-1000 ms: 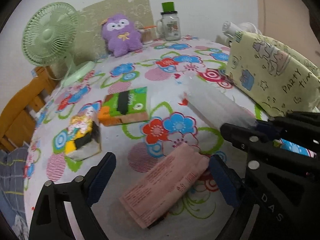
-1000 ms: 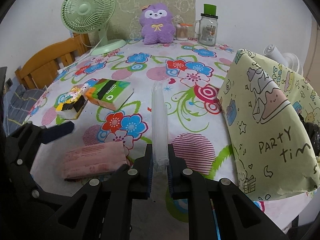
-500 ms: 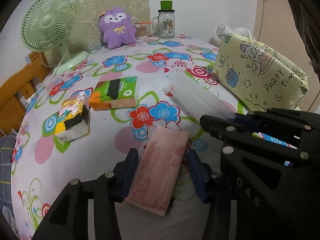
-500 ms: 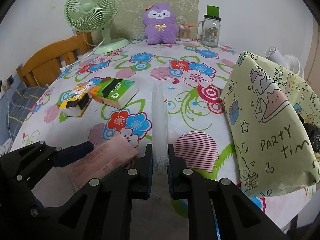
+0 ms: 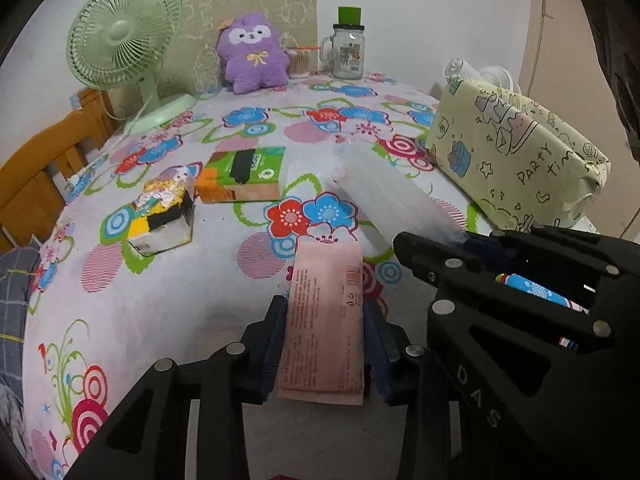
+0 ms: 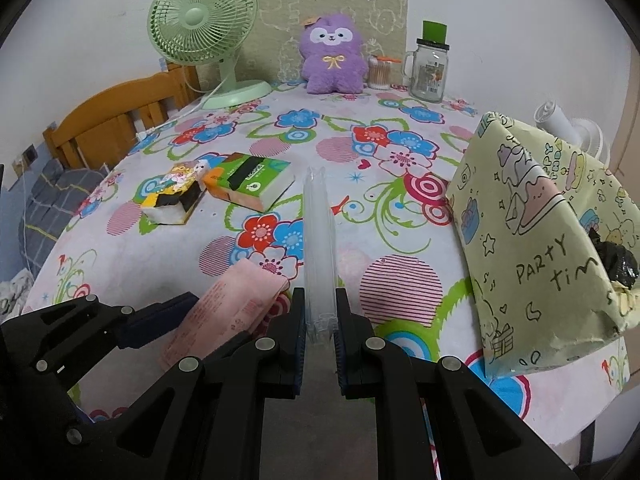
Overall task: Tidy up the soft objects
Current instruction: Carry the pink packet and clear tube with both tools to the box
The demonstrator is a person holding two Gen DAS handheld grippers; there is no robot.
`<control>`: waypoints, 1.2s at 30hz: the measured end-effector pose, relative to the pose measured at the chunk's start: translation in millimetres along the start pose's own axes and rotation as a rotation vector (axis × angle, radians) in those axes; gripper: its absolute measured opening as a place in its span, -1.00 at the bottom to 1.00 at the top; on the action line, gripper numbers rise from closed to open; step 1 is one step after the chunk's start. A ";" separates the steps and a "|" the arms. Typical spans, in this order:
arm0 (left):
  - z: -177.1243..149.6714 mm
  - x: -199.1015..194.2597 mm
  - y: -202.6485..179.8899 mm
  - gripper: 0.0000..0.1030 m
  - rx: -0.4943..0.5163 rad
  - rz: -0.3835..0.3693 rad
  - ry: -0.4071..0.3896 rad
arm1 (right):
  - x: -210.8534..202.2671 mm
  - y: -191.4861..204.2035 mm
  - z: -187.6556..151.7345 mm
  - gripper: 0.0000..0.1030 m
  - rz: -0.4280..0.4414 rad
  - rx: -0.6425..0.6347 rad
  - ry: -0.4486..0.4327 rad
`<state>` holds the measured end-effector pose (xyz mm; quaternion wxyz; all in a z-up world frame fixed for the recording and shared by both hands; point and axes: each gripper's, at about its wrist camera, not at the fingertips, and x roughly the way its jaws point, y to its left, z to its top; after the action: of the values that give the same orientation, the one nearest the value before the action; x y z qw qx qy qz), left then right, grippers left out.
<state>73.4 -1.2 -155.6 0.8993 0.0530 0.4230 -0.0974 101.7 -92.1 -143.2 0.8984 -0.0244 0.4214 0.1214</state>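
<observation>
Tissue pack (image 5: 323, 316) in pink wrapping lies lengthwise between both blue pads of the left gripper (image 5: 325, 344), which presses on its long sides above the flowered tablecloth (image 5: 160, 300). Right gripper (image 6: 320, 322) is clamped on a clear plastic sleeve (image 6: 318, 240) that points forward, just beside the pink pack.

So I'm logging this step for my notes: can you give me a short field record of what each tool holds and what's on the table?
left tool: closed on pink tissue pack
right tool: clamped on clear plastic bag
loose packs: green tissue pack, yellow tissue pack
far edge: purple plush, green fan, glass jar
right side: party paper bag
</observation>
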 end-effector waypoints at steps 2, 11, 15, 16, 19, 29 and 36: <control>0.1 -4.2 -1.1 -0.25 -0.005 0.007 -0.008 | -5.0 -0.2 0.1 -0.71 -0.001 -0.001 -0.009; 1.7 -20.0 -7.9 -0.25 -0.020 0.032 -0.036 | -23.9 -3.4 0.8 -0.71 -0.004 0.000 -0.032; 4.2 -29.6 -12.1 -0.25 -0.023 0.041 -0.053 | -35.4 -5.1 2.7 -0.71 -0.008 -0.001 -0.053; 5.0 -32.5 -13.1 -0.25 -0.023 0.044 -0.058 | -38.8 -5.3 3.4 -0.71 -0.008 -0.002 -0.060; 7.4 -40.4 -15.8 -0.25 -0.024 0.054 -0.073 | -47.9 -5.9 5.6 -0.71 -0.007 -0.003 -0.075; 17.8 -64.6 -25.0 -0.25 -0.022 0.075 -0.117 | -75.3 -10.2 14.7 -0.71 0.002 -0.004 -0.123; 28.8 -75.1 -29.2 -0.25 -0.016 0.079 -0.136 | -89.3 -14.9 23.4 -0.70 0.003 0.001 -0.140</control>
<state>41.8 -25.1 -79.7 0.9295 0.0555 0.3594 -0.0617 67.9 -120.8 -60.9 0.9255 -0.0148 0.3576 0.1237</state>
